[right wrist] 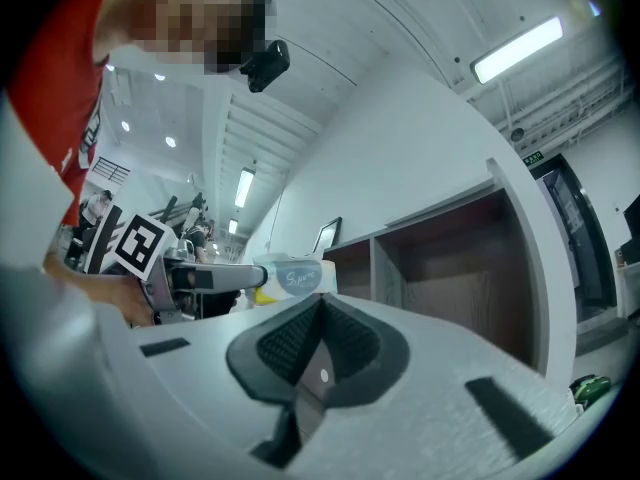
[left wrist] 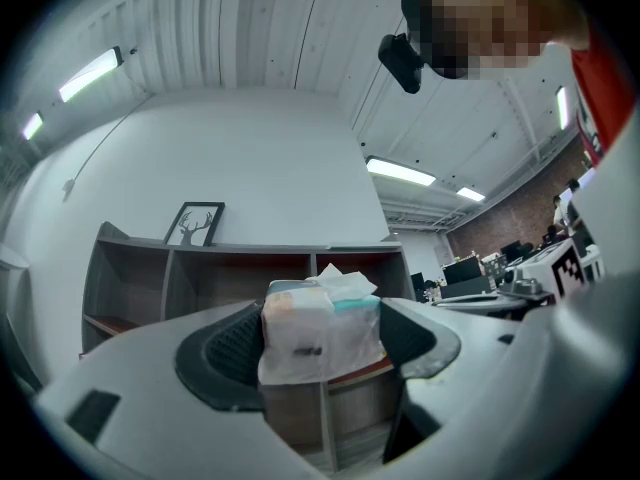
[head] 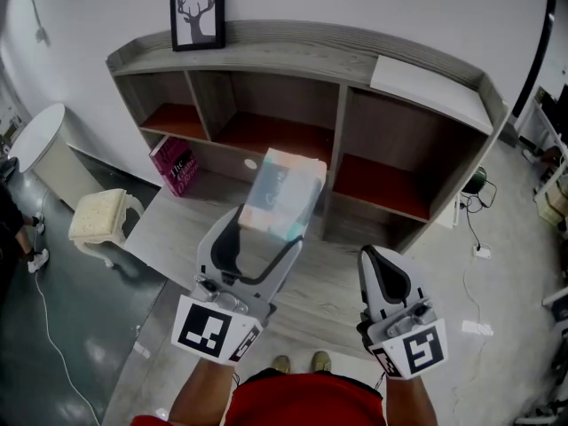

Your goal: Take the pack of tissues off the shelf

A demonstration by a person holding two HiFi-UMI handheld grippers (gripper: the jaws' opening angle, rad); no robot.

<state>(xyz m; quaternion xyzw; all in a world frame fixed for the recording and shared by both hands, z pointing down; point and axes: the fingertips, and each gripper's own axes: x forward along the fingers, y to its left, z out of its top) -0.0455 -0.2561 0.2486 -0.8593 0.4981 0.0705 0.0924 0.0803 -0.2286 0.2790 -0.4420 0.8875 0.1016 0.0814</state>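
Left tool (left wrist: 322, 340): jaws wide, clamped on clear-wrapped rectangular tissue pack (left wrist: 318, 330); white tissue protruding on top; pack lifted, near side of grey wooden shelf (head: 337, 59). Right tool (right wrist: 318, 313): closed, empty.

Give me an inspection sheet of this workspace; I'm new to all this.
Surface: grey wooden desk under a shelf with red-lined compartments.
Job's things: pack of tissues, off the shelf, held up in front of it.
Clutter: book leaning by the shelf's left end; deer picture and white slab on the shelf top.
Grippers: left hand-held gripper clamped on the pack; right hand-held gripper shut, empty.
Cables: right cable and left cable, both on the floor.
Surroundings: cream stool and round white table at left.
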